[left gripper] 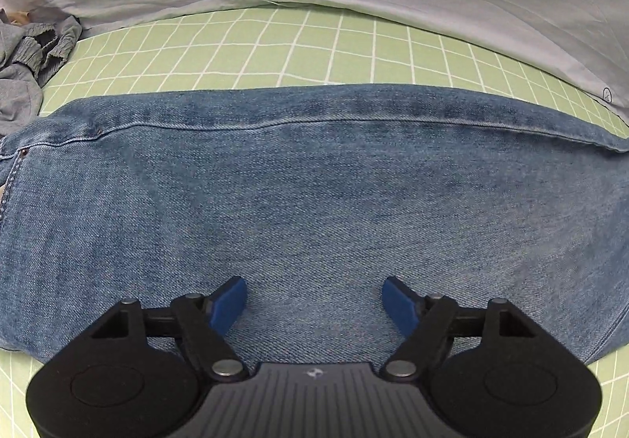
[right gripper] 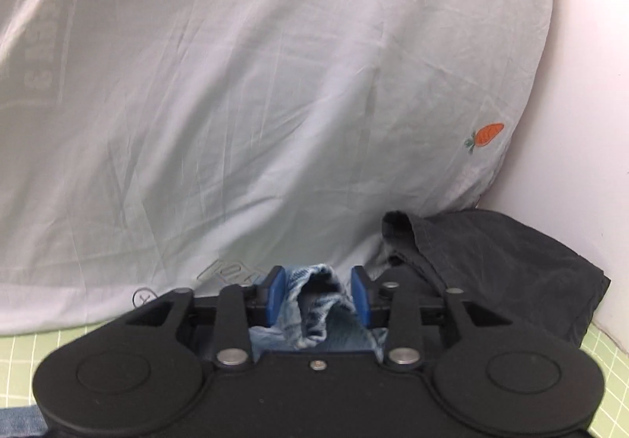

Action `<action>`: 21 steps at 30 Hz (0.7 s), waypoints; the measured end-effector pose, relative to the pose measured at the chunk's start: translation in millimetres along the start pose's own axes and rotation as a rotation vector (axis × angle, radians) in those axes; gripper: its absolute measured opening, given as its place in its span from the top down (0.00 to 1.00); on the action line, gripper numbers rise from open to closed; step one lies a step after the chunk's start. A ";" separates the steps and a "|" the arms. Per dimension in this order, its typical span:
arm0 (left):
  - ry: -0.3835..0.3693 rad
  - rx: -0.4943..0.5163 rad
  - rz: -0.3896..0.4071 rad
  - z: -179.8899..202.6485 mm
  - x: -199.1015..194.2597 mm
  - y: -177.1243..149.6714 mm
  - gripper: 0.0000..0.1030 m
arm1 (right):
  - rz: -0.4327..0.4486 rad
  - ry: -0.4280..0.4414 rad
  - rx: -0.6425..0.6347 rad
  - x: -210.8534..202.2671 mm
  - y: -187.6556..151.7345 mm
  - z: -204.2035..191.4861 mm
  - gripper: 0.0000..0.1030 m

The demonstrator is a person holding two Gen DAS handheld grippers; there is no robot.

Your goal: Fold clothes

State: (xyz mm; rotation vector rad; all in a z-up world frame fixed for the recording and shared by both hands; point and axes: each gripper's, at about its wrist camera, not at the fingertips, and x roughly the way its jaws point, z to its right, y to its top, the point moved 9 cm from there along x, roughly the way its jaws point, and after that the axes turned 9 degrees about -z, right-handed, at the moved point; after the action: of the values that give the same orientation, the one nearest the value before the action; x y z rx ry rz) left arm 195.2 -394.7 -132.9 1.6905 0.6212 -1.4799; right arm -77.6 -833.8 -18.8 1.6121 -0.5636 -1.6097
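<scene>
Blue jeans lie flat across a green checked bed sheet in the left wrist view, a side seam running along their far edge. My left gripper hangs just over the denim near its close edge, open, with nothing between its blue pads. In the right wrist view my right gripper is shut on a bunched fold of the jeans, light inner denim showing between the pads. The cloth is lifted, and the gripper faces a pale duvet.
A pale grey duvet with small carrot prints rises behind the jeans. A crumpled grey garment lies at the far left. A black garment sits at the right against a white wall.
</scene>
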 end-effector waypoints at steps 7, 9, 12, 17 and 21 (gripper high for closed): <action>0.013 -0.001 -0.002 4.4 2.6 1.5 0.16 | -0.199 0.028 0.149 12.7 -74.9 23.4 0.49; 0.011 0.002 -0.009 5.4 4.0 3.1 0.14 | -0.256 0.087 0.193 17.2 -92.7 19.8 0.54; 0.011 0.003 -0.018 5.7 5.5 4.5 0.11 | -0.266 0.146 0.212 17.9 -100.8 5.9 0.54; 0.014 -0.003 -0.026 5.7 7.5 5.5 0.09 | -0.305 0.154 0.196 26.0 -107.7 -14.6 0.74; 0.014 -0.010 -0.025 5.3 8.4 5.1 0.07 | -0.275 0.191 0.192 12.8 -105.1 -12.1 0.94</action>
State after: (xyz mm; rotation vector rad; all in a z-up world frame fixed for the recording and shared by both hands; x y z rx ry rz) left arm 197.8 -403.0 -139.9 1.6925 0.6581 -1.4807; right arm -86.5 -777.8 -109.0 2.0341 -0.4195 -1.6094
